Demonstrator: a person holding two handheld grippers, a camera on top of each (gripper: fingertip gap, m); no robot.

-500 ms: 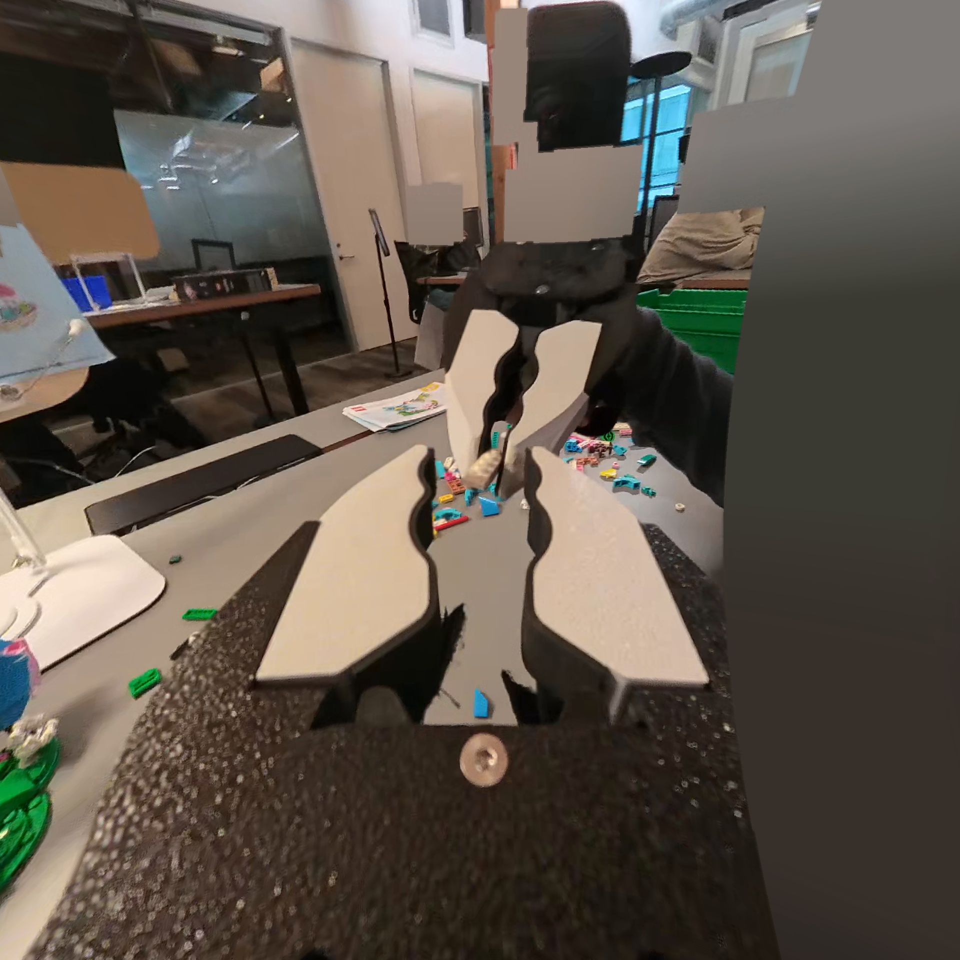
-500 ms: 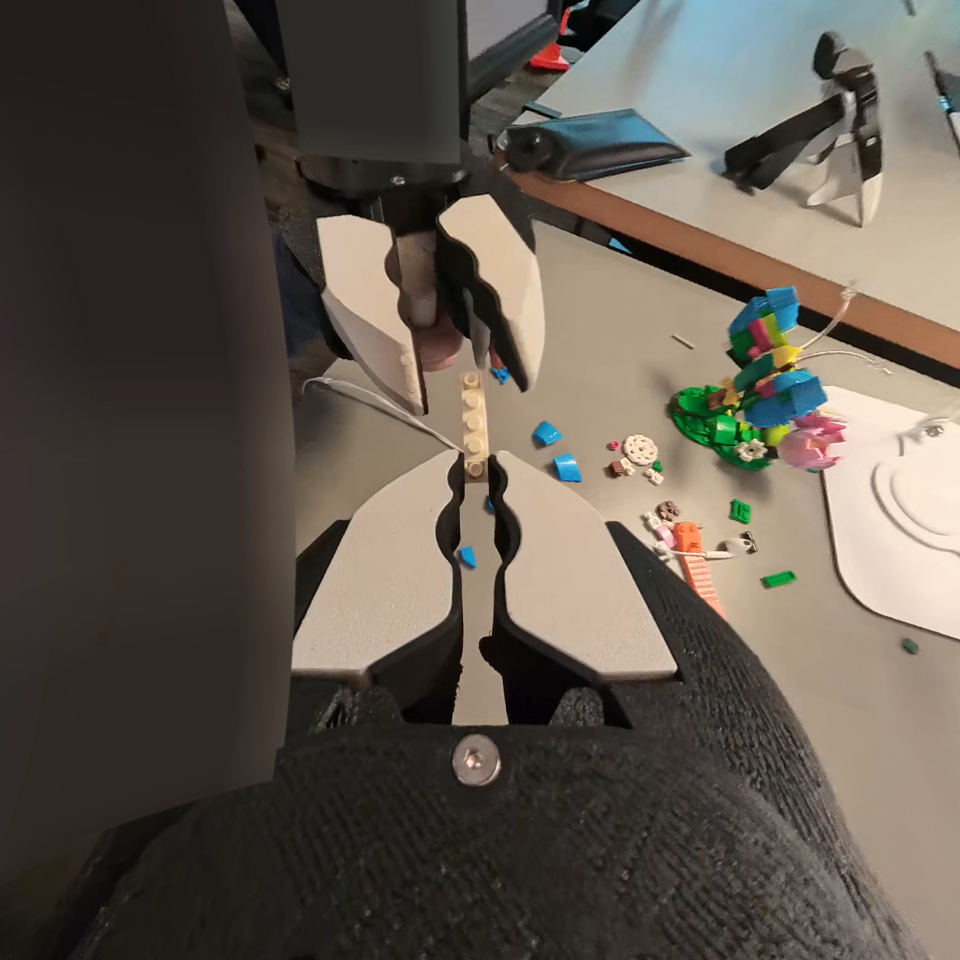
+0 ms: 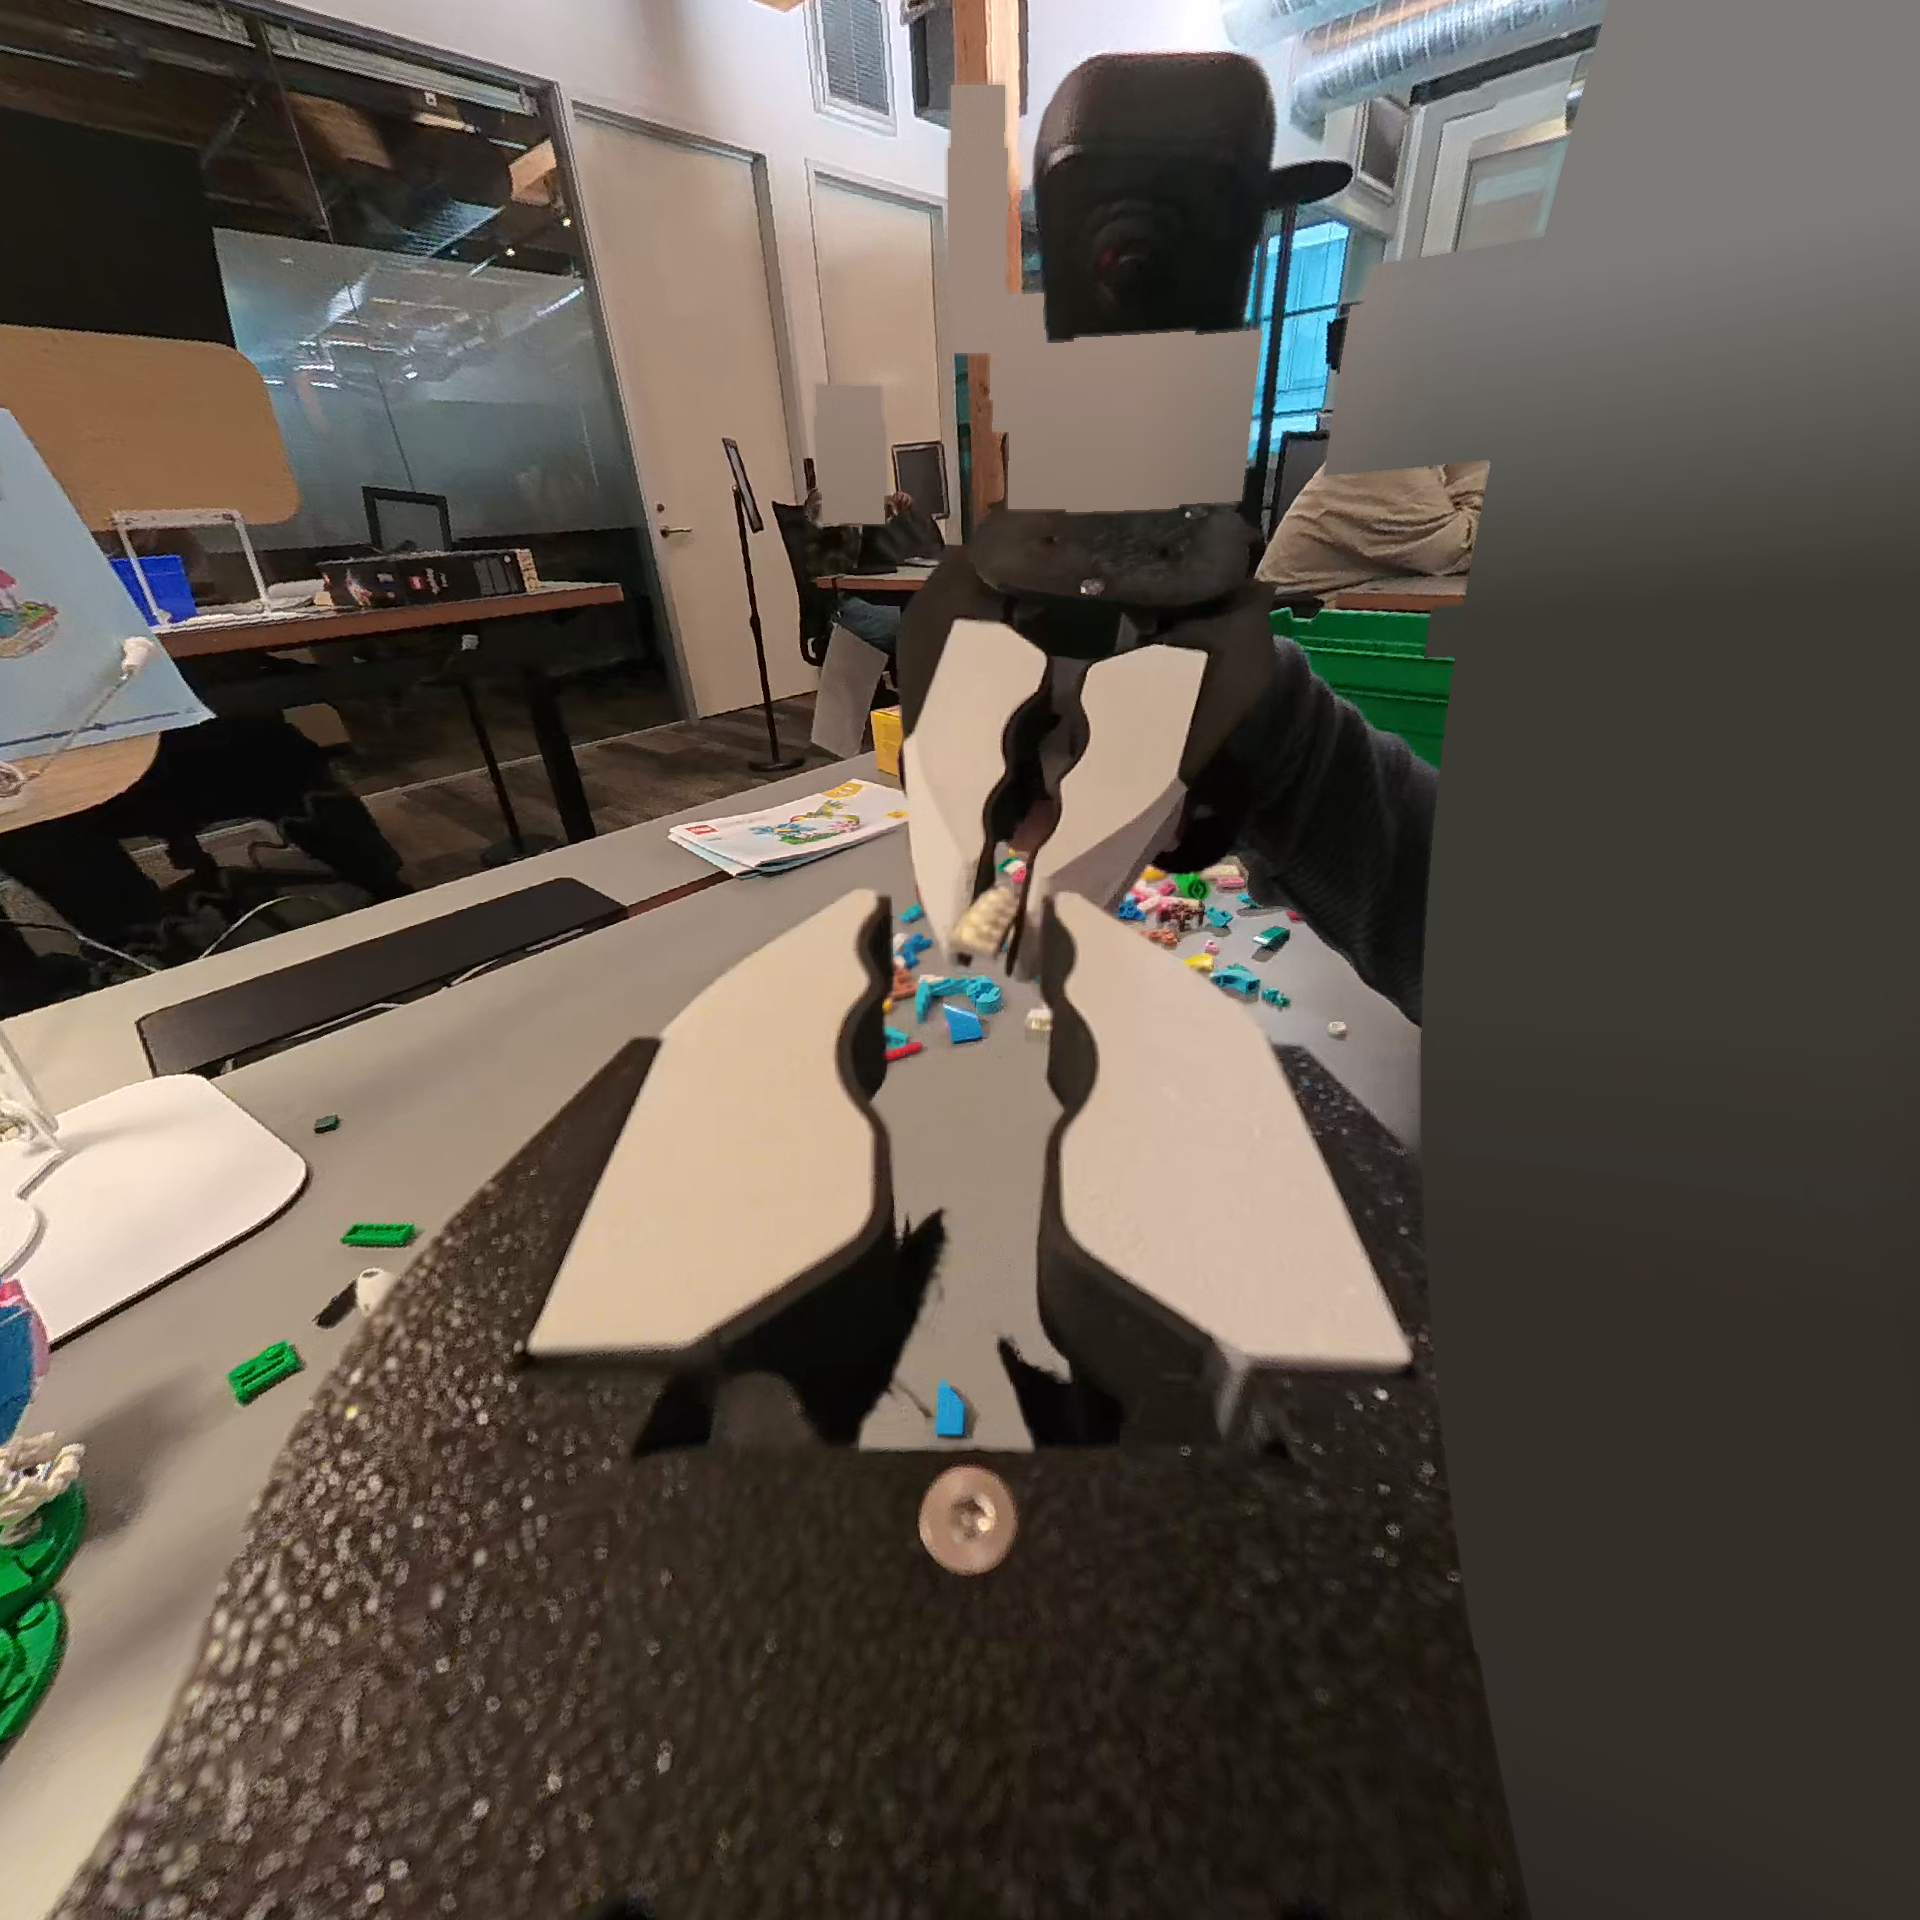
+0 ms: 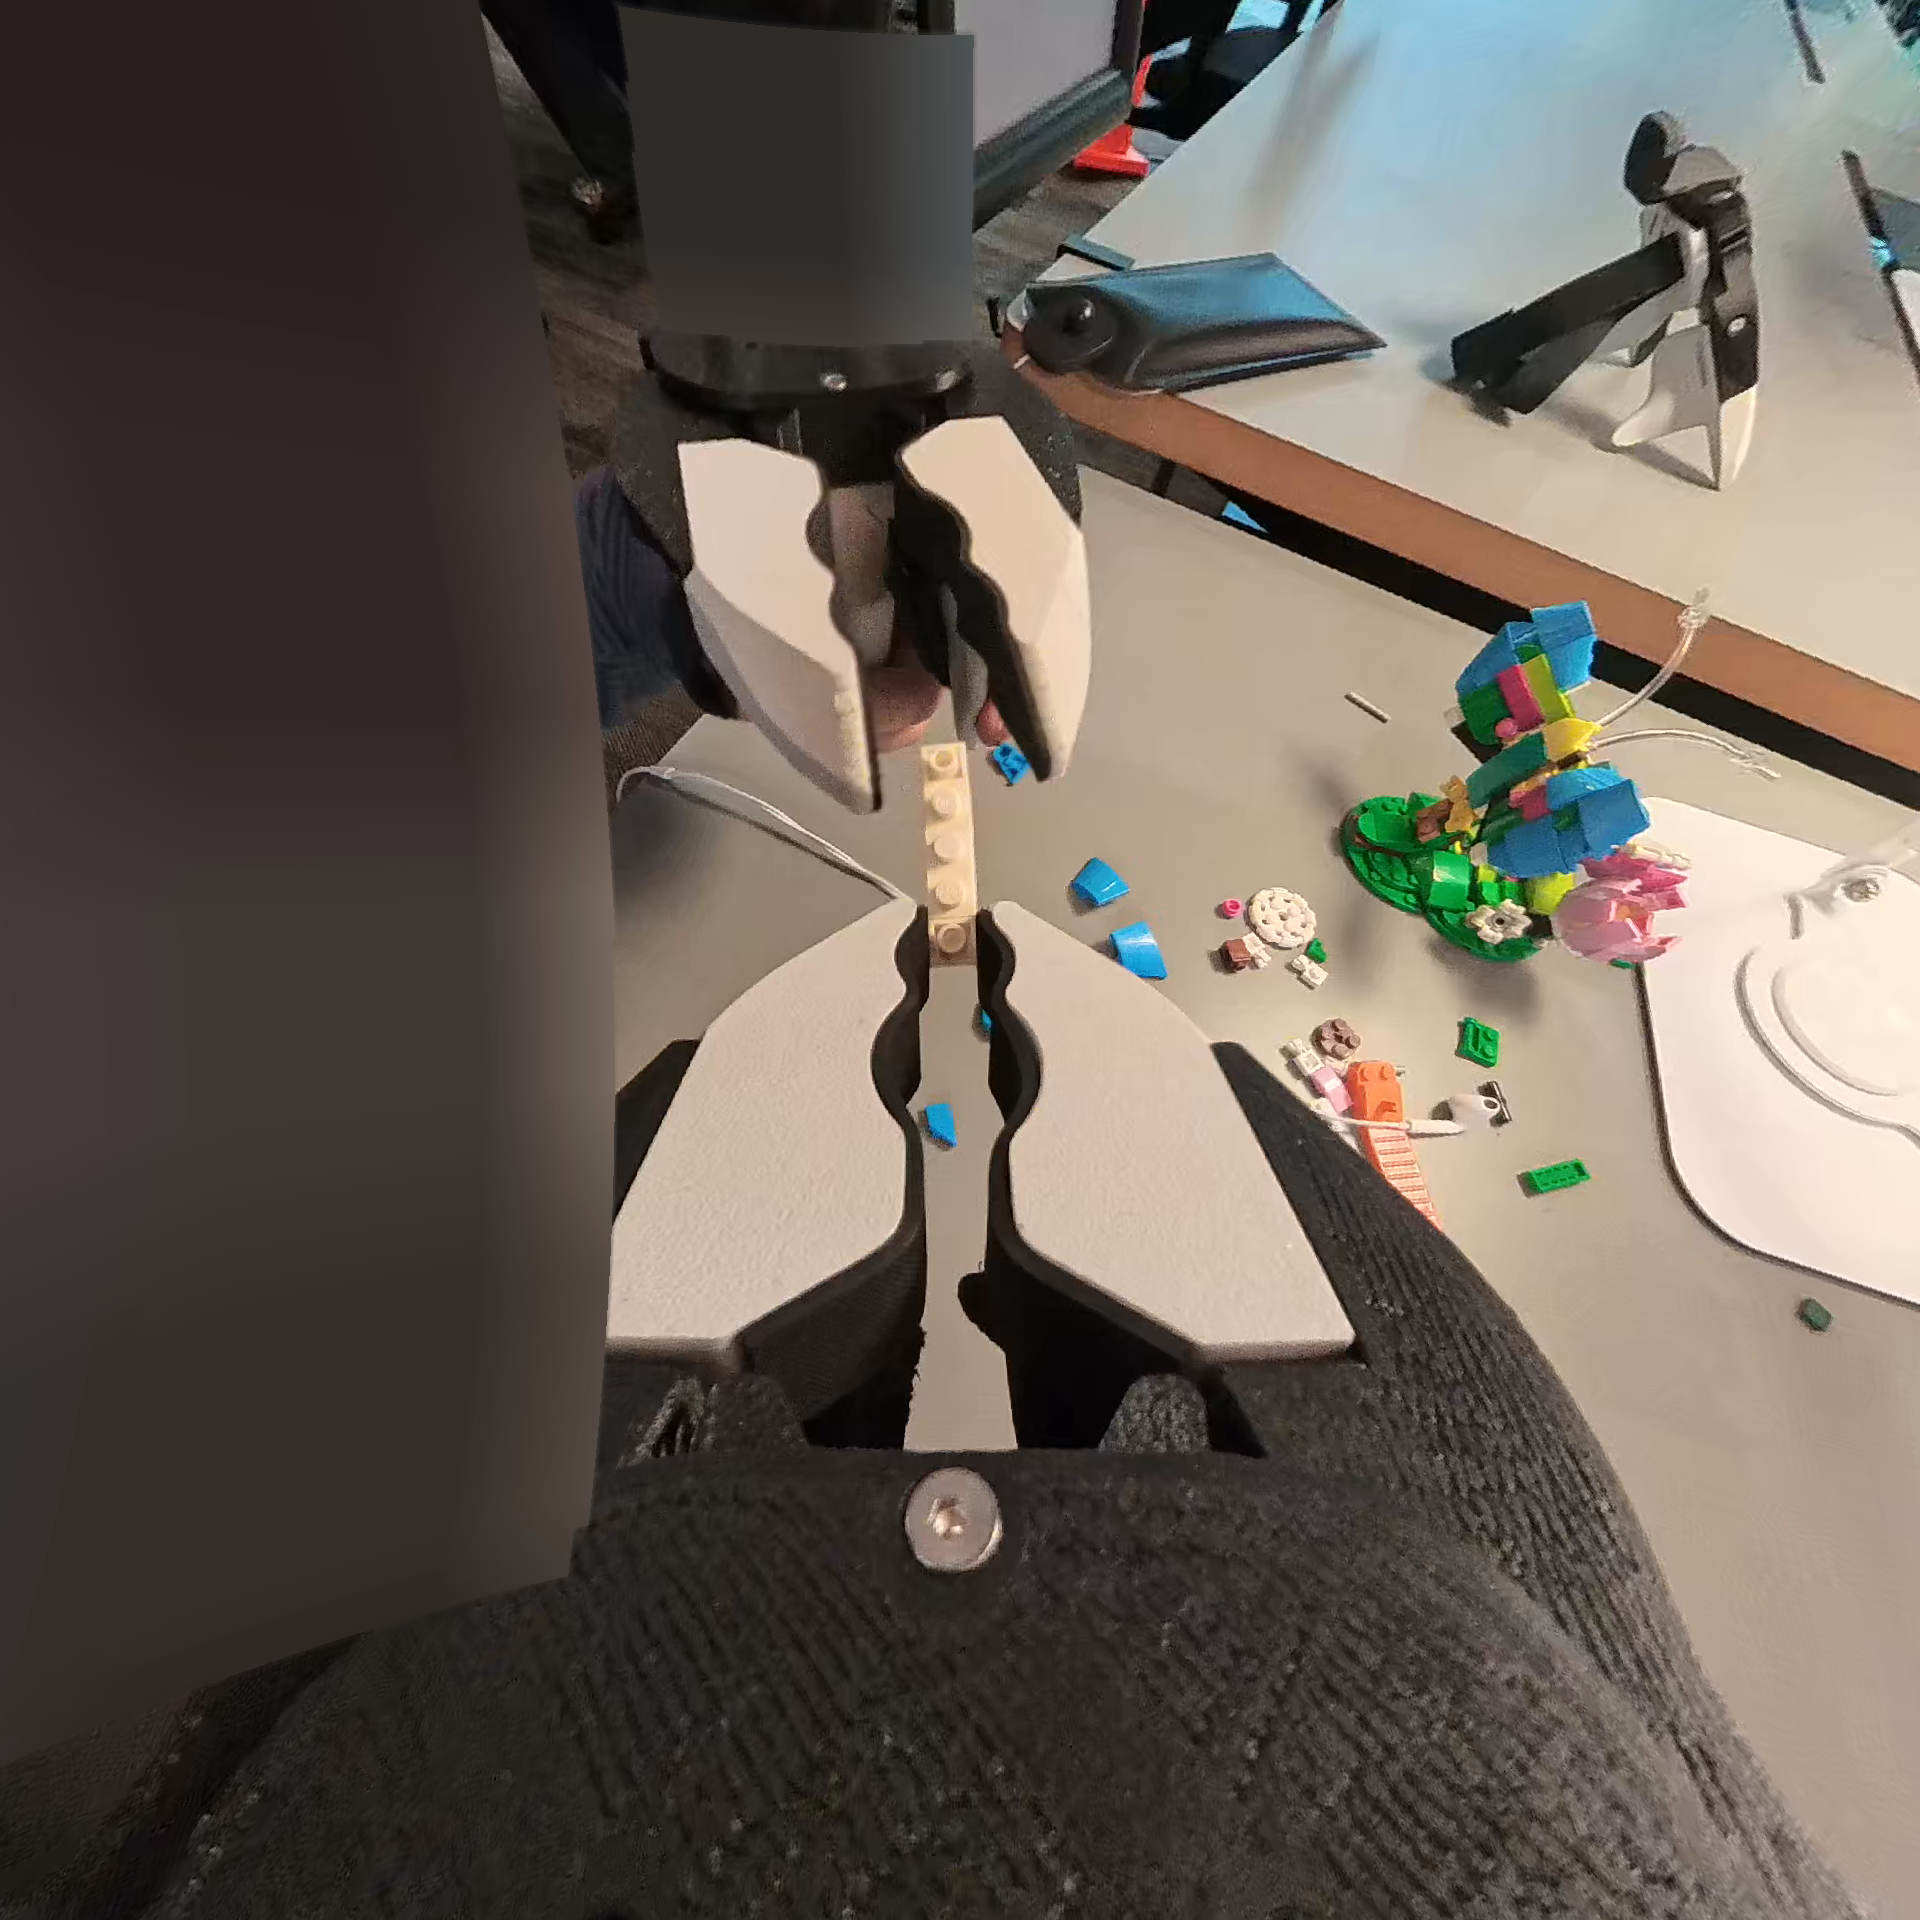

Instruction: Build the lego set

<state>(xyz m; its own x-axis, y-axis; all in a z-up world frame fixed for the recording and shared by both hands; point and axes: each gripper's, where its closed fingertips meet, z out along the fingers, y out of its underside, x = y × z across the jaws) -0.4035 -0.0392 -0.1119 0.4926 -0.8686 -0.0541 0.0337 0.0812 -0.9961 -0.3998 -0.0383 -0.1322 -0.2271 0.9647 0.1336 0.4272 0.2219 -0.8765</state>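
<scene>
Right hand-held gripper pinching a tan lego plate, left one facing it with a gap between its fingers

The right hand-held gripper [image 4: 951, 925] was clamped on one end of a long tan studded plate [image 4: 948, 847], which stuck out in mid-air toward the left hand-held gripper [image 3: 966, 914]; from the right wrist view the plate's far end sat right at that gripper's fingertips, can't tell if it touched. The left one's fingers were spread apart with nothing between them. Off to the side on the grey bench [image 4: 1195, 623] stood the half-built flower model [image 4: 1527, 810] on its green base, right by a white stand [image 4: 1787, 1060]. Loose blue curved pieces [image 4: 1117, 914], a couple of green plates [image 3: 312, 1304] and an orange brick separator [image 4: 1387, 1132] lay scattered around, plus the instruction booklet [image 3: 790, 826] and a bigger pile of mixed pieces [image 3: 1195, 935] farther back.
</scene>
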